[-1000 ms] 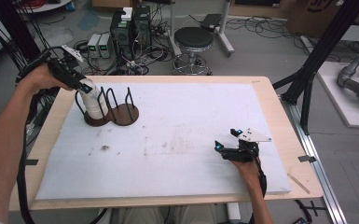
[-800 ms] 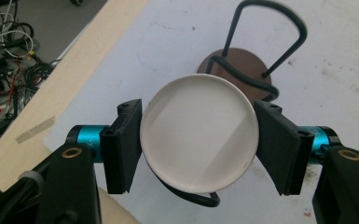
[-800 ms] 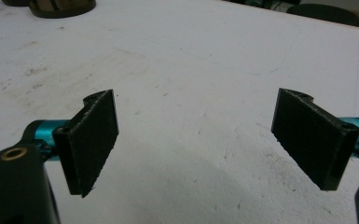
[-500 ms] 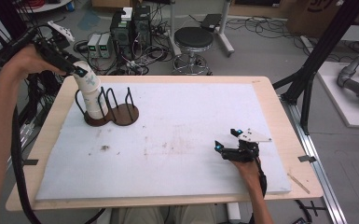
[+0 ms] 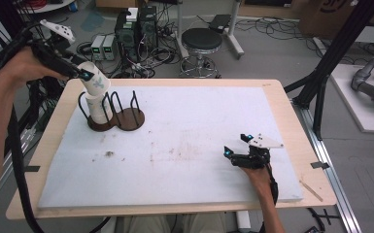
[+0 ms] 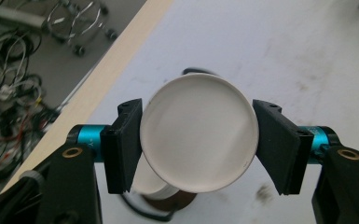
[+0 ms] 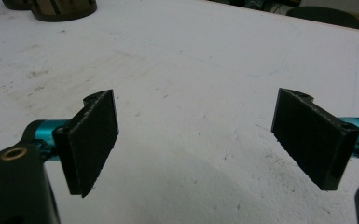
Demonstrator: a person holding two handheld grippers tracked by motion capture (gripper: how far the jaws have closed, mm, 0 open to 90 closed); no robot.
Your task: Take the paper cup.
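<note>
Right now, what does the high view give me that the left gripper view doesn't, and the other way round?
High view alone: the right gripper resting open on the white mat, and the empty second holder. Left gripper view alone: both pads pressed against the cup's round base. Shared: the left gripper clamping the top paper cup, tilted above the remaining stack.

Left gripper (image 5: 80, 74) has lifted the white paper cup (image 5: 95, 80) up, tilted, off the stack (image 5: 97, 109) in the dark wire holder (image 5: 126, 116).
</note>
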